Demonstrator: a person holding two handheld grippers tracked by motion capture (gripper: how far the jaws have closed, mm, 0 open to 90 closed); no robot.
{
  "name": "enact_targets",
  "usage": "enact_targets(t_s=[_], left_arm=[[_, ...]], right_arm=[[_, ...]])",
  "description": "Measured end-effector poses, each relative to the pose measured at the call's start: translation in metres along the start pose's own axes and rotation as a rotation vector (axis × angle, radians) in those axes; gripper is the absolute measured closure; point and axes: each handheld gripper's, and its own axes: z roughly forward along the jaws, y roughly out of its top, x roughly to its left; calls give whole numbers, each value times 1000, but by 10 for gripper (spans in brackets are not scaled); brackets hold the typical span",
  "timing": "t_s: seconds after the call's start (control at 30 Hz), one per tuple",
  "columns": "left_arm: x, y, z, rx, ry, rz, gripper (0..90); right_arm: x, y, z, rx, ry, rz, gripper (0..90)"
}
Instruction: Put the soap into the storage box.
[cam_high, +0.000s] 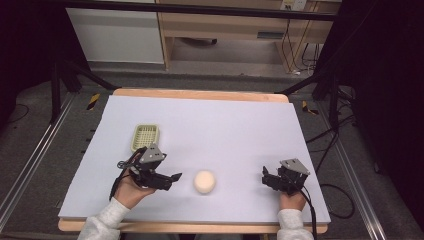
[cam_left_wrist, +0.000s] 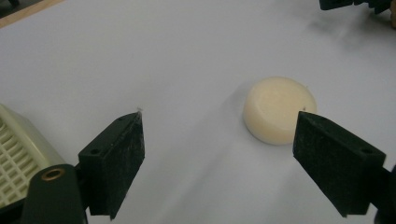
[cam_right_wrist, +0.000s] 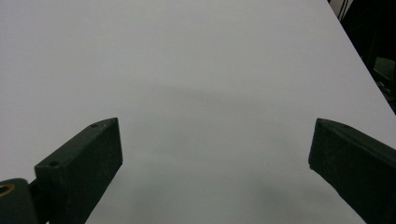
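The left gripper (cam_high: 175, 177) hovers low over the counter (cam_high: 225, 130), its jaws apart with nothing between them. The cream round puck (cam_high: 204, 181) lies flat just ahead of it, near the tip of one jaw and not touching it. A pale slotted basket (cam_high: 145, 136) sits behind the left gripper. The right gripper (cam_high: 265, 176) rests well apart from the puck, jaws wide and empty. To grasp well, the left gripper should probably slide ahead until the puck sits centred between both pads, stay low and level, then close squarely on its side wall so it does not skid away.
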Motion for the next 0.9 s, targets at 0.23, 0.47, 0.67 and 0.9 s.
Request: enact_targets(t_s=[0.23, 0.47, 0.67, 0.9], left_arm=[[-8, 6, 7, 37, -30, 35, 160], [-12, 12, 15, 67, -48, 51, 142], [-17, 15, 20, 89, -88, 48, 136], [-25, 21, 29, 142, -112, 102, 136]], right_arm=[[1, 0, 1, 6, 2, -6, 33], [1, 0, 1, 12, 2, -16, 33], [2, 0, 1, 14, 0, -22, 33], [2, 1, 2, 20, 2, -18, 33]])
